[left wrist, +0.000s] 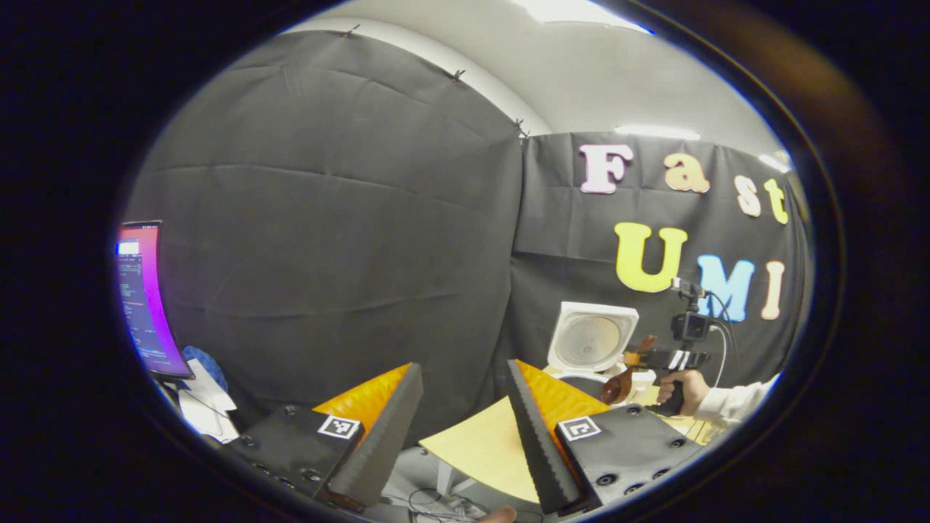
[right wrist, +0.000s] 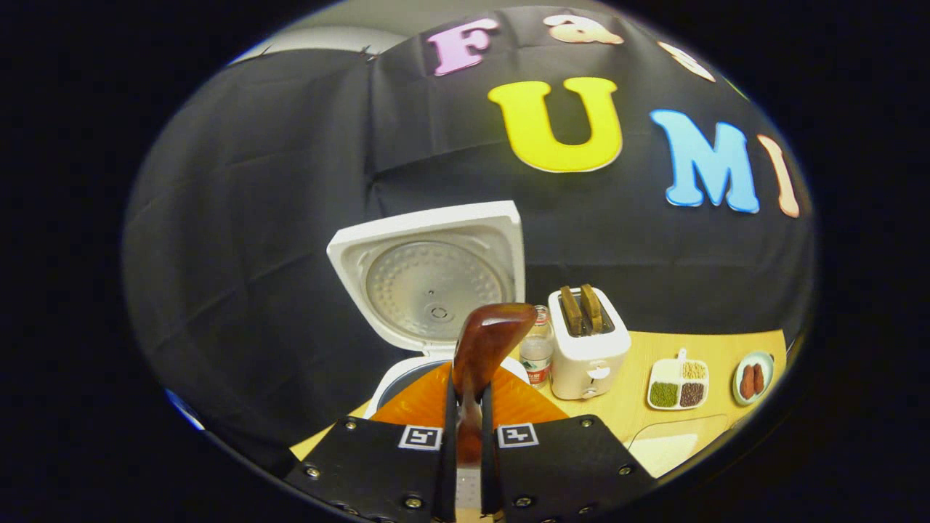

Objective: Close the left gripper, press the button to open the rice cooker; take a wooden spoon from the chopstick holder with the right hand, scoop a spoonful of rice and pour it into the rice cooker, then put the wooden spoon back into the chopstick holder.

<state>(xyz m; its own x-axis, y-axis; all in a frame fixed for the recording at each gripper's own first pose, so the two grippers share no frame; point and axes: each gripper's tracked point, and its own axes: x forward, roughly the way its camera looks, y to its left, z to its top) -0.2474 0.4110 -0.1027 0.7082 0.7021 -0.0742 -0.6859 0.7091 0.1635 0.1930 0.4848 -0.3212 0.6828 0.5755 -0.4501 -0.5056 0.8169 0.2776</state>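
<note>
Wooden spoon [right wrist: 483, 341] clamped upright in right claw [right wrist: 468, 428], before rice cooker [right wrist: 429, 280].

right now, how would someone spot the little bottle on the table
Find the white rice cooker with its raised lid on the yellow wooden table. Right of it stands a white toaster. The small clear bottle with a label stands between them, the only see-through thing there.
</note>
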